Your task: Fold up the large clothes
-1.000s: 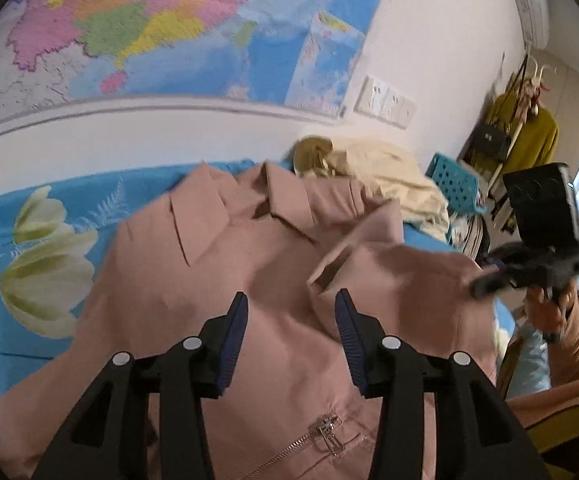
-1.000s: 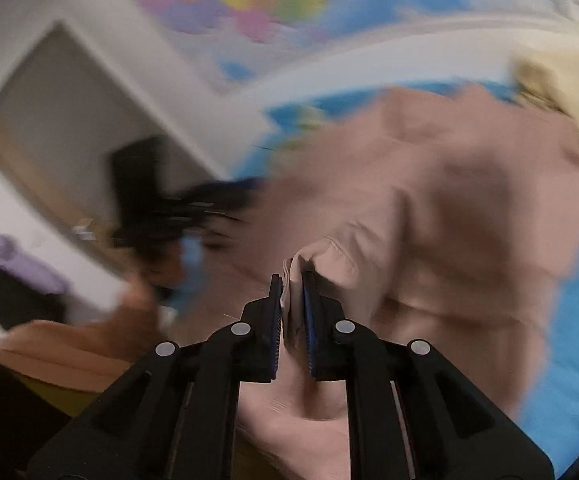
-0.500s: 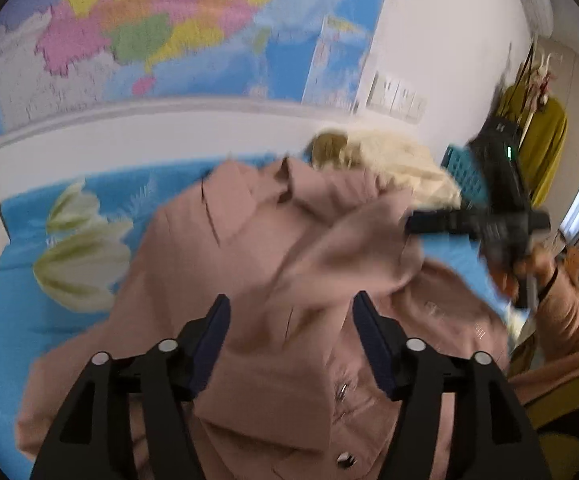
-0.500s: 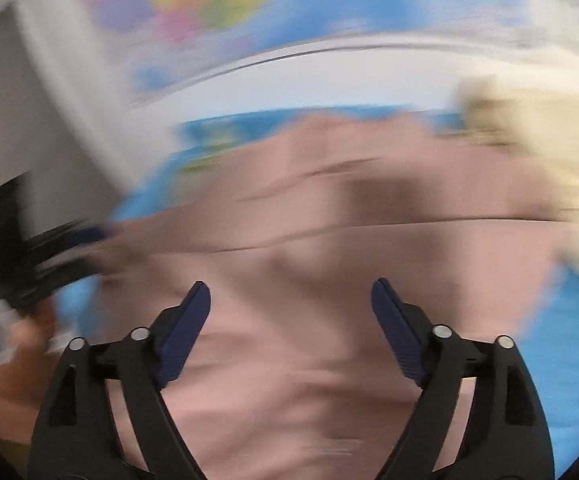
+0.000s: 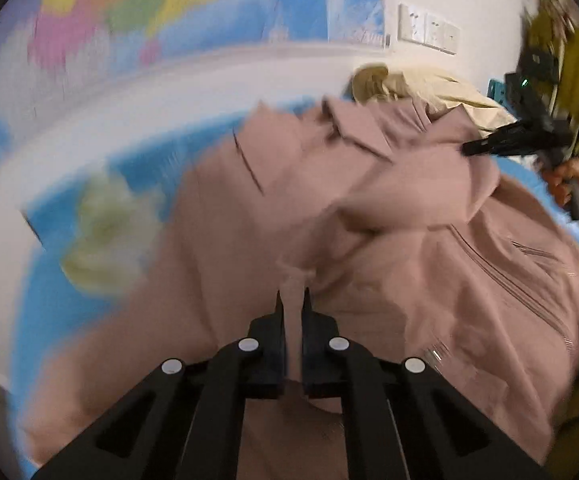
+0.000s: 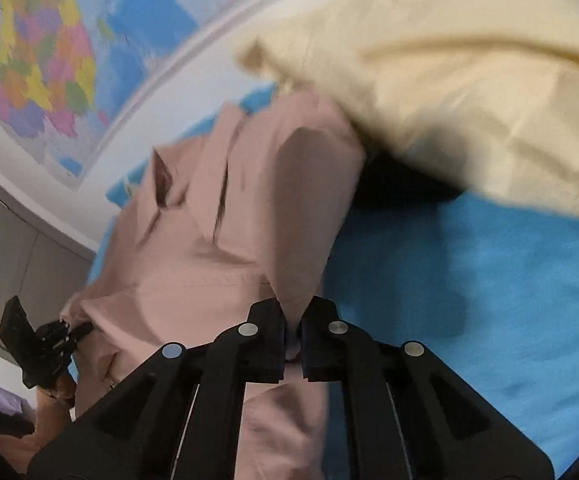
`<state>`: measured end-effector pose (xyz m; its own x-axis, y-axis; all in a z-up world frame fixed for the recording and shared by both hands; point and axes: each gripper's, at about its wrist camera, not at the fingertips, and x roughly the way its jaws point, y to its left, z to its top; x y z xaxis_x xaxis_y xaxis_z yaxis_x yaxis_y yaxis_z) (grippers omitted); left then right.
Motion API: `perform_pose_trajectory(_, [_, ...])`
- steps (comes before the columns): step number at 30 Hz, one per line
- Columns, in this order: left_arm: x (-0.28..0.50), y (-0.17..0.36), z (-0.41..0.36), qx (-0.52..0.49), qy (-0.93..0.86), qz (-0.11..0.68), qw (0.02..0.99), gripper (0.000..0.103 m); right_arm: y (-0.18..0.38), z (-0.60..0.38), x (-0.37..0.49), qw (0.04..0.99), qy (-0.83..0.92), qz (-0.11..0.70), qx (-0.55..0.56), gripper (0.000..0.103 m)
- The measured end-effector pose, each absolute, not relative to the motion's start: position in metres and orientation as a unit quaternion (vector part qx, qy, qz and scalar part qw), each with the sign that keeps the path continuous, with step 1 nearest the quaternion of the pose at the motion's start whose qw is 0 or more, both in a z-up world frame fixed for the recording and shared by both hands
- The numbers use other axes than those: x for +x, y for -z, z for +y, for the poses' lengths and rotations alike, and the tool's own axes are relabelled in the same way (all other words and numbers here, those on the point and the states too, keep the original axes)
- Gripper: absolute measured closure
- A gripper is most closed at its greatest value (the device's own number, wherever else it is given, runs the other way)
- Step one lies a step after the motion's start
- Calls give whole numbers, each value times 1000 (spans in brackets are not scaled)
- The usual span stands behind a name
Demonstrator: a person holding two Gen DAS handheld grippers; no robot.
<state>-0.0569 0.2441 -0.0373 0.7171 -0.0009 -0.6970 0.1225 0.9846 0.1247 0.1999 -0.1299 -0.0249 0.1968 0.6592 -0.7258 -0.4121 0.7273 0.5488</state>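
1. Now both grippers pinch the pink jacket (image 5: 389, 240) on the blue sheet (image 6: 469, 280): the left gripper (image 5: 291, 296) near the middle, the right gripper (image 6: 292, 308) beside the cream garment (image 6: 469, 60).
2. Lift both together, keeping the cloth taut.
3. Lay the edge flat before letting go.

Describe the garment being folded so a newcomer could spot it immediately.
Below the wall map lies a blue bedsheet. Spread across it is the pink jacket, pinched by the left gripper and right gripper. Unlike the cream garment beside it, it is dusty pink, collared and zipped.
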Motion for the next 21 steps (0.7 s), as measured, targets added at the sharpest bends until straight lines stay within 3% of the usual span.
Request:
perform_pose_trajectory(5, [-51, 0, 221, 191, 11, 253, 948, 97, 10, -171, 211, 789, -317, 504, 154, 100])
perform_pose_trajectory(7, [-47, 15, 210, 261, 16, 243, 934, 88, 22, -167, 216, 794, -283, 522, 130, 98])
perform_pose_trajectory(9, [-39, 42, 212, 295, 20, 285, 912, 78, 35, -161, 218, 790, -258, 544, 115, 85])
perform_pose_trajectory(10, [-38, 56, 218, 304, 15, 307, 902, 78, 39, -163, 217, 792, -240, 551, 109, 69])
perform_pose_trajectory(13, [-45, 64, 249, 233, 30, 362, 902, 75, 30, -164, 206, 810, -217, 537, 93, 47])
perform_pose_trajectory(14, [-52, 59, 256, 209, 42, 359, 909, 66, 20, -163, 200, 819, -221, 522, 86, 45])
perform_pose_trajectory(15, [-61, 50, 264, 186, 49, 347, 918, 46, 9, -158, 194, 828, -227, 507, 76, 44])
perform_pose_trajectory(17, [-73, 32, 273, 153, 35, 313, 937, 32, -15, -140, 178, 844, -257, 469, 46, 36])
perform_pose_trajectory(21, [-52, 16, 275, 117, 38, 309, 943, 31, -39, -63, 150, 830, -356, 428, -43, 31])
